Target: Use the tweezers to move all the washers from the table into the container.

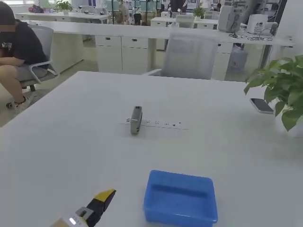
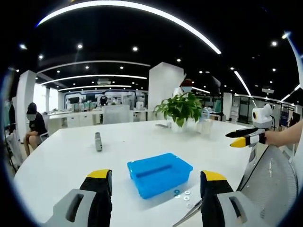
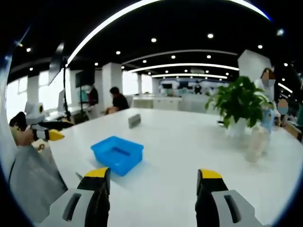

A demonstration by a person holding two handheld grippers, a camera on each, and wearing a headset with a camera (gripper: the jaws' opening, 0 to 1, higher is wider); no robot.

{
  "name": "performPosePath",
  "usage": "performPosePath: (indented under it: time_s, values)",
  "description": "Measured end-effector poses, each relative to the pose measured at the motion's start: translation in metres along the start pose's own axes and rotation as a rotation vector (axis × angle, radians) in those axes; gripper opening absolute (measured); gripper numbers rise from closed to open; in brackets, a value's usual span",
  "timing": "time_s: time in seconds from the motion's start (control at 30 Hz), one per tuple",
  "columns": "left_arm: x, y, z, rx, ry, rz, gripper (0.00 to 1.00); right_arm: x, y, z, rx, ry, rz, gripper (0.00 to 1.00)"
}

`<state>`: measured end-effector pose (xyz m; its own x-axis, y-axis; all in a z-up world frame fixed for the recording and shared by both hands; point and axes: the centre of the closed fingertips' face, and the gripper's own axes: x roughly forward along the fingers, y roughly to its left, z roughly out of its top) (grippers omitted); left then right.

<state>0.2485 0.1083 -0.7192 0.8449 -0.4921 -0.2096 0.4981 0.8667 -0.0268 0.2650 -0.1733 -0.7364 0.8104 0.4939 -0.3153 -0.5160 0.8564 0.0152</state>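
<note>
- While the left gripper (image 2: pixel 156 176) hangs over the near edge of the white table (image 2: pixel 71 156), its yellow-tipped jaws are spread wide with nothing between them. The blue container (image 2: pixel 159 173) sits straight ahead of it, a little in from that edge.
- Several small washers (image 2: pixel 182 193) lie flat on the table between the container's nearest corner and the table's edge. They are just beside the container and apart from it.
- A thin metal strip, which looks like the tweezers (image 2: pixel 189 215), lies slantwise at the table's edge next to the washers. It is close by one of the left gripper's jaws, but I cannot tell whether the two touch.
- The right gripper (image 3: pixel 153 173) also has its jaws wide apart and holds nothing.
- From the left gripper view, the right gripper is held by a hand (image 2: pixel 280 137) out past the table's edge, above a mesh chair back (image 2: pixel 272 184).
- From the head view, the container stands open side up near the table's near edge, its floor bare blue. The left gripper's yellow tip points toward it from the left.
- A grey block (image 1: pixel 136 119) stands near the table's middle.
- A phone (image 1: pixel 261 105) lies by the right edge, near a potted plant (image 1: pixel 284 85).
- A person (image 1: pixel 16 52) sits on a chair beyond the far left corner.
</note>
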Motion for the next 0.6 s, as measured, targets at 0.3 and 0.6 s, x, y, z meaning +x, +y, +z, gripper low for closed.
performPosePath:
  time_s: [0.3, 0.6]
  values:
    - [0.0013, -0.0040, -0.0020, -0.007, 0.008, -0.024, 0.76, -0.0013, 0.0001, -0.0001, -0.024, 0.015, -0.021, 0.73]
    - [-0.0001, -0.0028, 0.0001, -0.009, -0.003, -0.018, 0.75, -0.0037, -0.0016, -0.0001, 0.010, 0.019, -0.025, 0.73]
